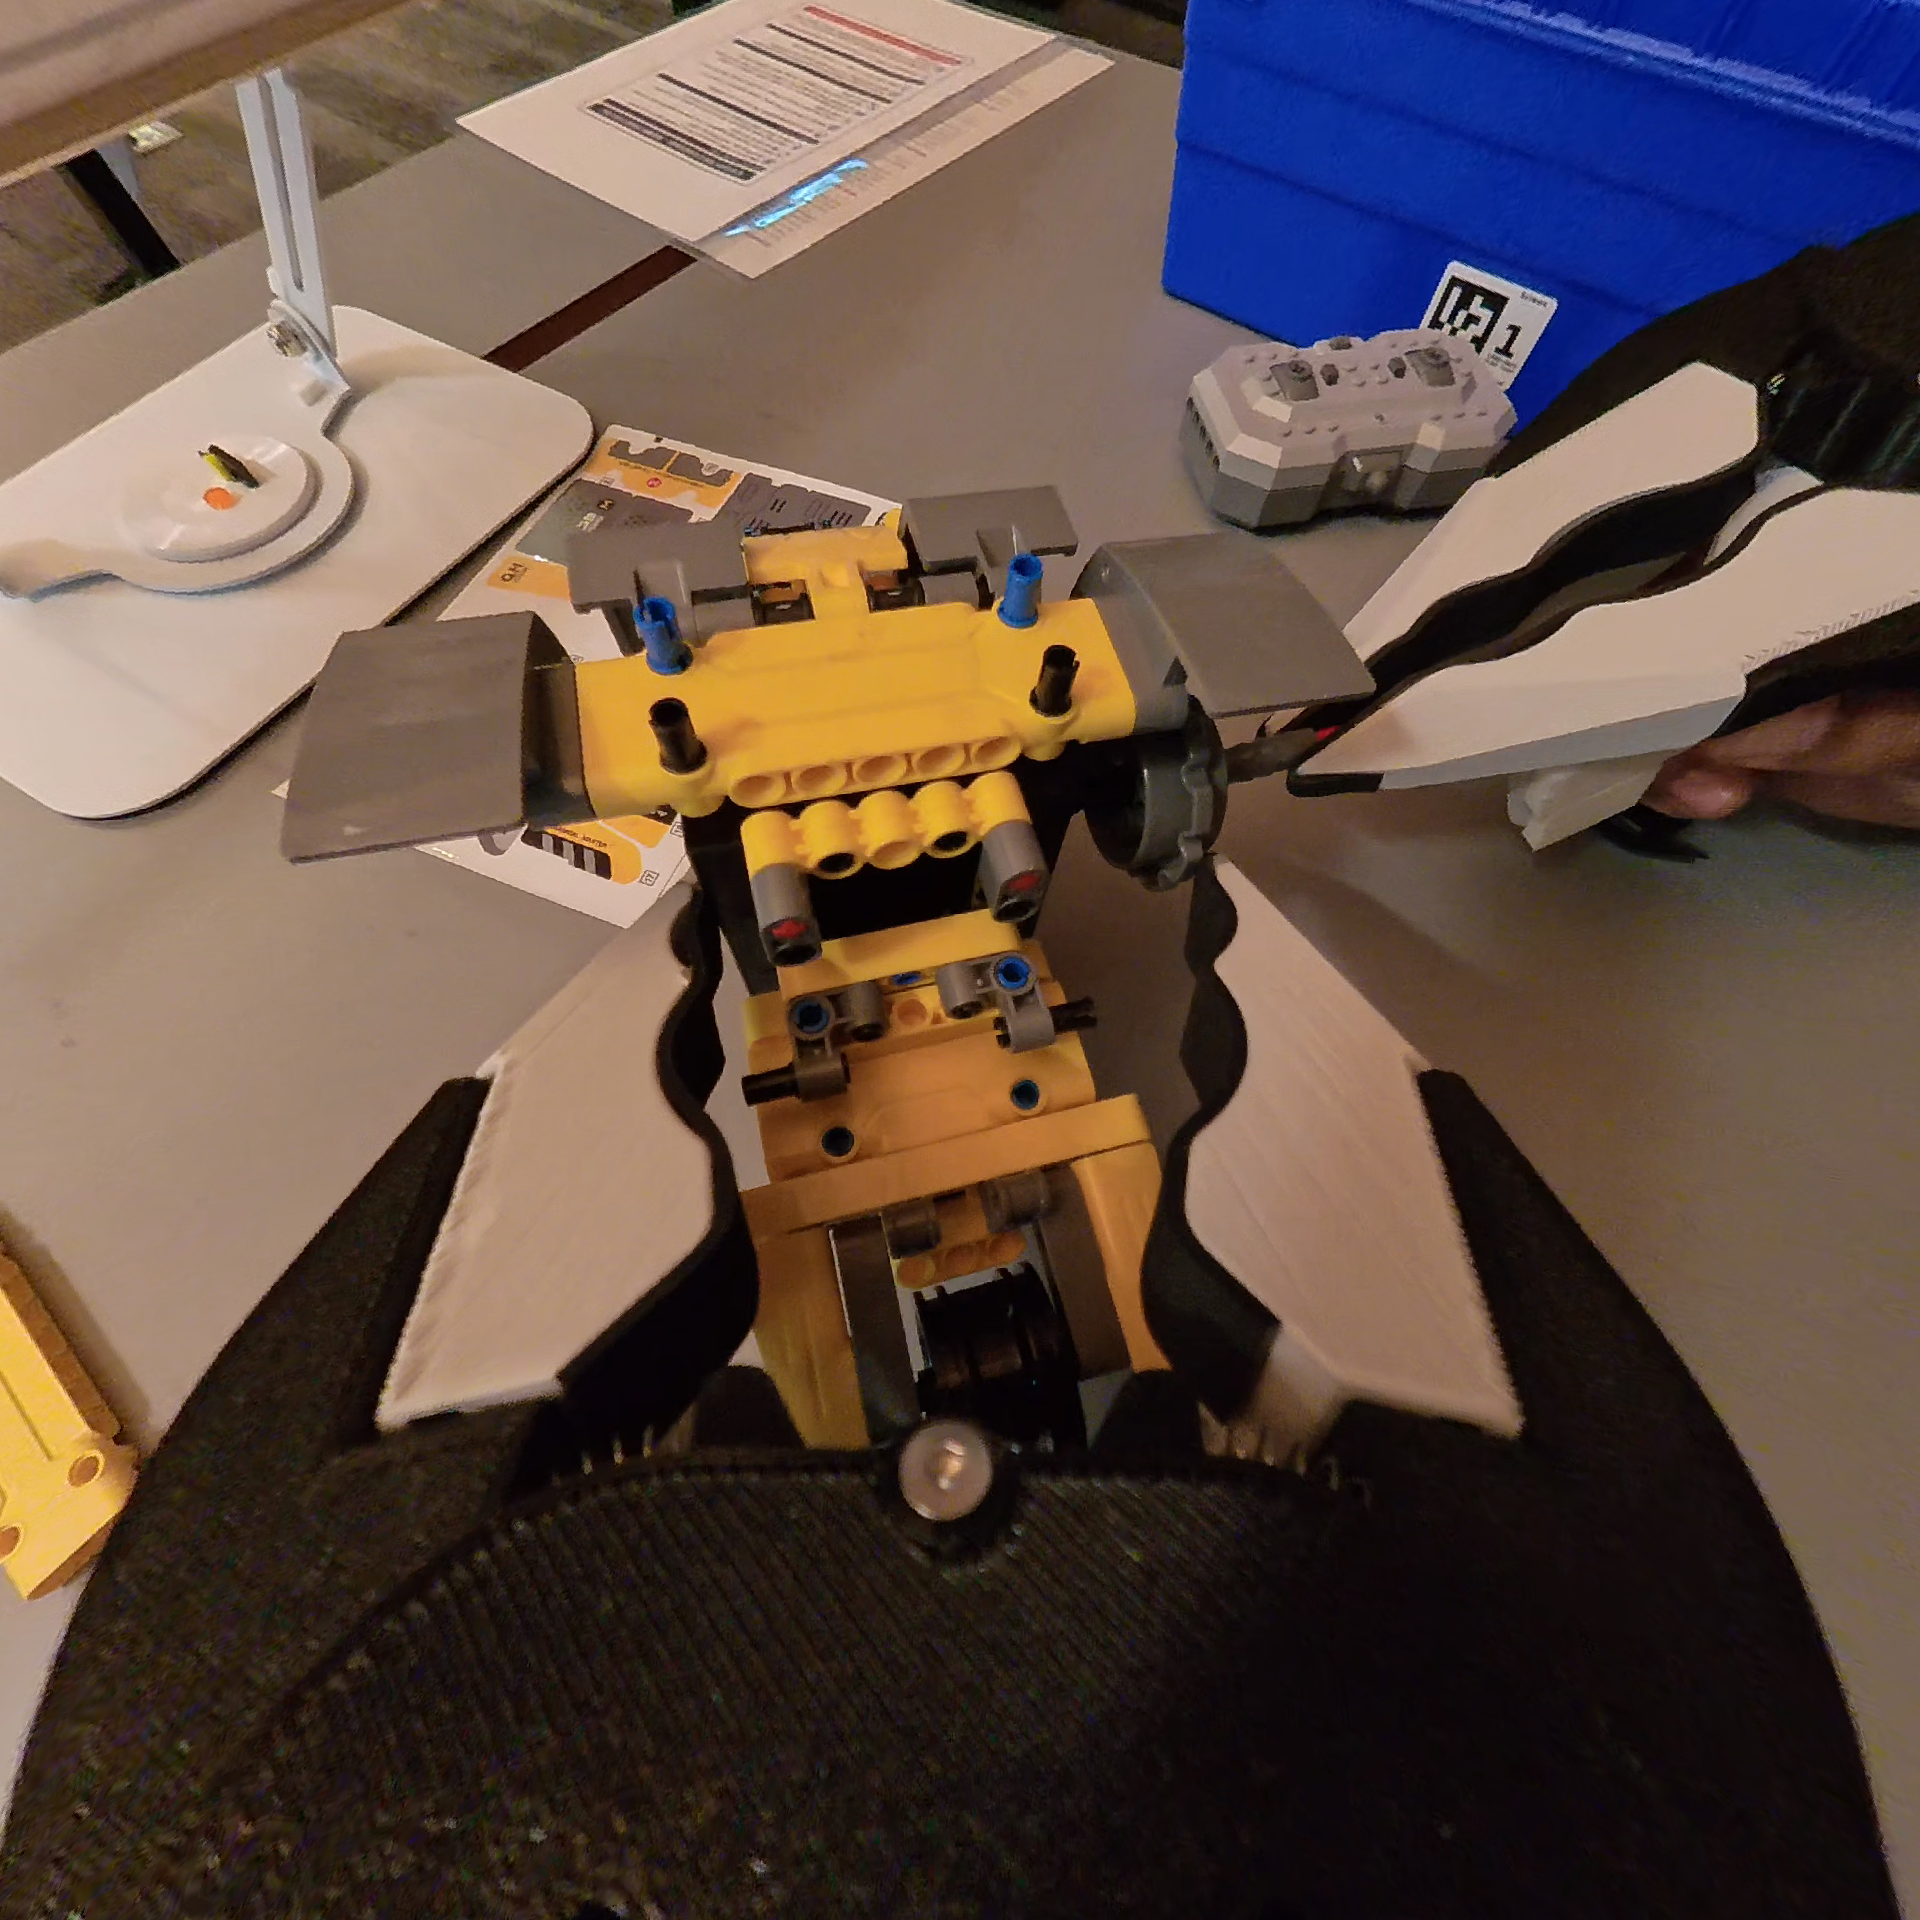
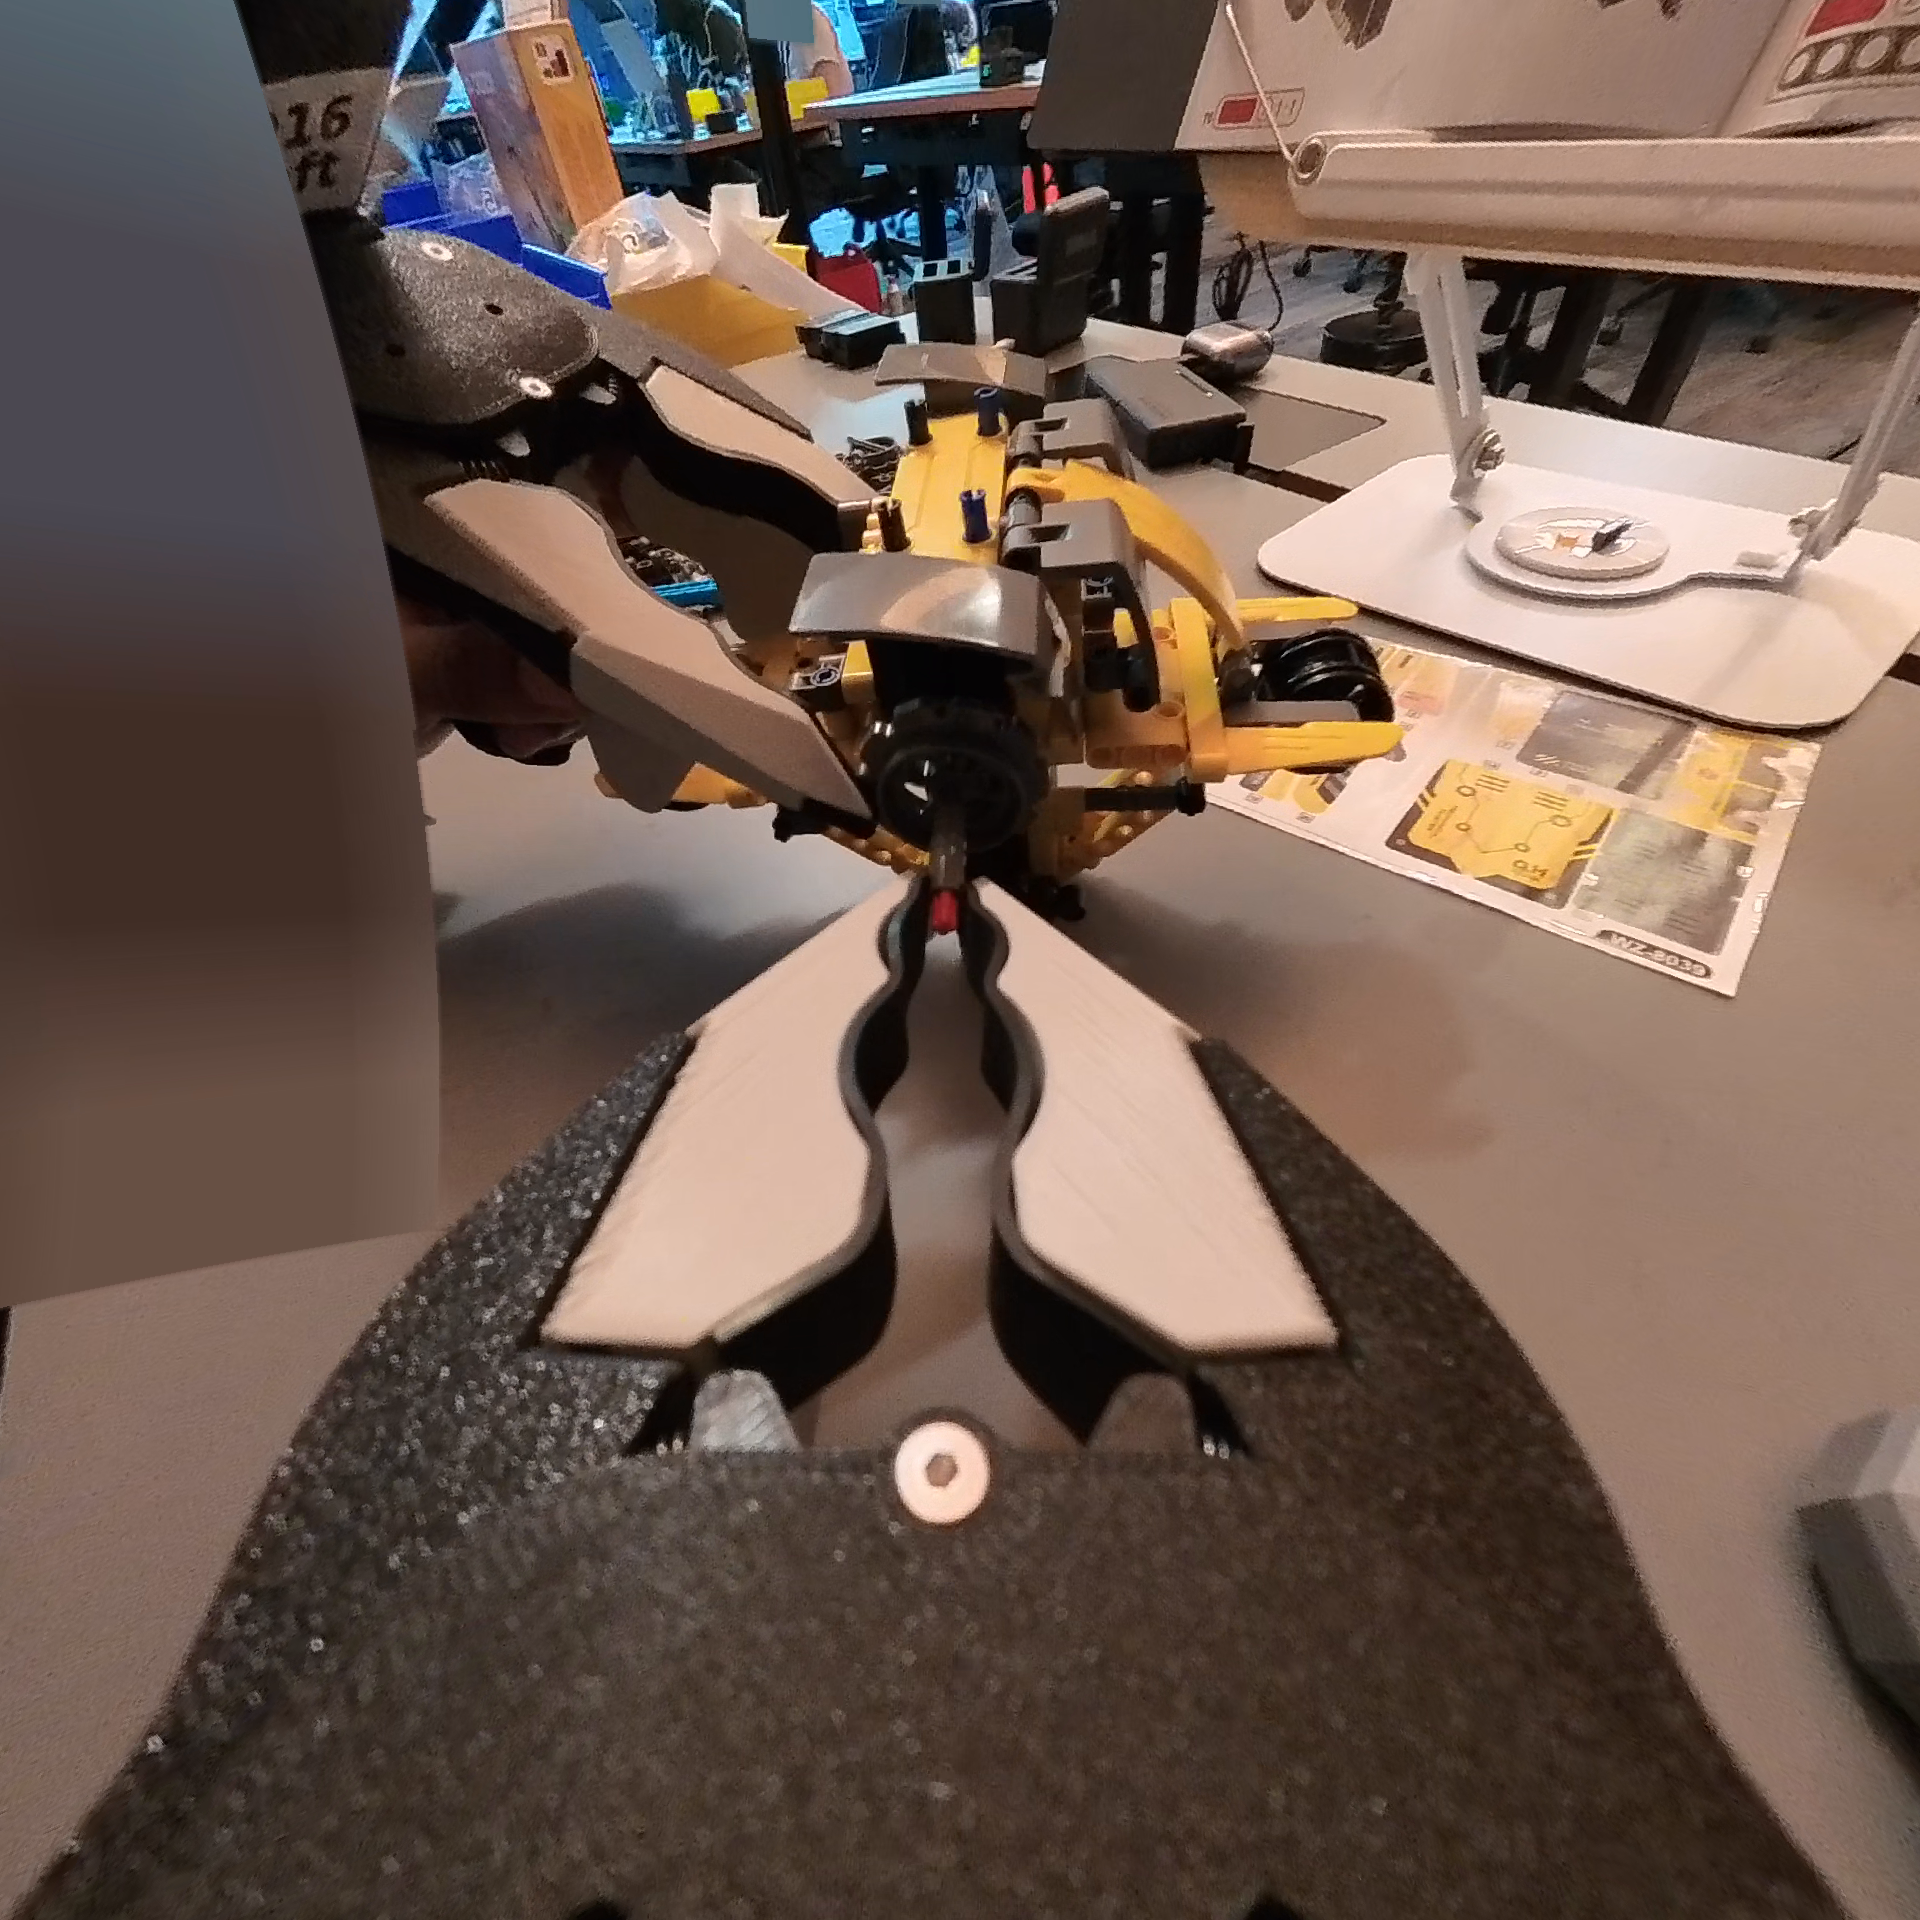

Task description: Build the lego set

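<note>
A yellow and grey brick-built vehicle model is held above the grey table. My left gripper is shut on the model's yellow body, one finger on each side. My right gripper comes in from the right, shut on a thin dark axle whose end meets the model's dark wheel hub. In the right wrist view my right gripper pinches the axle, which has a red bit, just below the wheel hub. The left gripper grips the model from the left.
A white stand base sits at the left, a printed sheet under the model. A grey brick-built box and a blue bin stand at the back right. A paper lies behind. A yellow part lies at the left edge.
</note>
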`<state>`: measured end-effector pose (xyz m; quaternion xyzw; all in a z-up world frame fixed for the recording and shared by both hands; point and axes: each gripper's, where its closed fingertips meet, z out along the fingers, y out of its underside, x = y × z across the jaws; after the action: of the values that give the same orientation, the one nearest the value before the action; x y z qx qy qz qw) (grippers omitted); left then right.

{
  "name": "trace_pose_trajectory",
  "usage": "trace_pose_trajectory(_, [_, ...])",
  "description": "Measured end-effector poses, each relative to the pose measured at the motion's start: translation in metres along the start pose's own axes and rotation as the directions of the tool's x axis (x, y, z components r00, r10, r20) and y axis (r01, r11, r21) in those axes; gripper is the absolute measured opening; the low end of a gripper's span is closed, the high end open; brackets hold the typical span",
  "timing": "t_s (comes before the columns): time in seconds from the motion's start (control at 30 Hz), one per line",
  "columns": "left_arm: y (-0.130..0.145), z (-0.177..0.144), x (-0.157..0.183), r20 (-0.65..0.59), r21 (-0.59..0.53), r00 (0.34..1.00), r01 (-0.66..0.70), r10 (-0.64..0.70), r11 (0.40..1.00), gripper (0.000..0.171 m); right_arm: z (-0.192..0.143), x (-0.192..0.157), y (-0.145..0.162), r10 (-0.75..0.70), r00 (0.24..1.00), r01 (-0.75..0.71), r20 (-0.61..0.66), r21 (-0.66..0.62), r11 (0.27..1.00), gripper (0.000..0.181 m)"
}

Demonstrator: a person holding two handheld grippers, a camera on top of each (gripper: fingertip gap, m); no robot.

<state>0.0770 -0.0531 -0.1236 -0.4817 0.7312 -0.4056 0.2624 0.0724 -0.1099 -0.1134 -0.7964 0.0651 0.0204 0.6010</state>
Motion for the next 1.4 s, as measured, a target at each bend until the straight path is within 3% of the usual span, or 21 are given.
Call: trace_pose_trajectory(1.4, [-0.0006, 0.0052, 0.0012, -0.008, -0.020, 1.000, 0.028, -0.029, 0.999, 0.089, 0.0074, 0.0068, -0.0026, -0.002, 1.000, 0.002, -0.004, -0.060, 0.998, 0.004])
